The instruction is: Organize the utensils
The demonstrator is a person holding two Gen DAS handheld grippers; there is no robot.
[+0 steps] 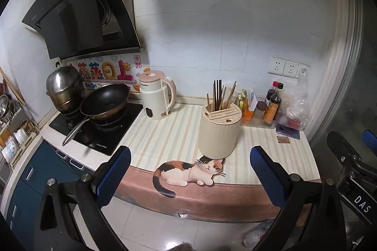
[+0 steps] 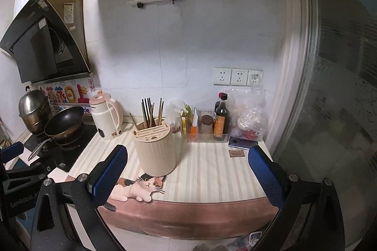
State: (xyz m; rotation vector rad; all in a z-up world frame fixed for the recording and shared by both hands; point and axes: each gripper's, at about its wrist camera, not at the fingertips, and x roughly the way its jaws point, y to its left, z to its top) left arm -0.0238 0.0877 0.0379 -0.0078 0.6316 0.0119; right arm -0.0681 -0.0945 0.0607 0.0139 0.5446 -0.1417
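A cream ribbed utensil holder [image 1: 219,130] stands on the striped counter mat [image 1: 165,133], with several chopsticks [image 1: 220,95] upright in its back slots. It also shows in the right wrist view [image 2: 156,149], chopsticks [image 2: 150,111] sticking up. My left gripper [image 1: 189,156] is open and empty, held off the counter's front edge, in front of the holder. My right gripper [image 2: 188,156] is open and empty, also in front of the counter, with the holder between its fingers and beyond them.
A pink-lidded kettle [image 1: 157,95] stands left of the holder. A wok [image 1: 103,100] and a steel pot [image 1: 63,85] sit on the stove. A clear tray with sauce bottles [image 1: 271,107], a plastic bag [image 2: 249,114] and a phone [image 1: 288,131] are at the back right.
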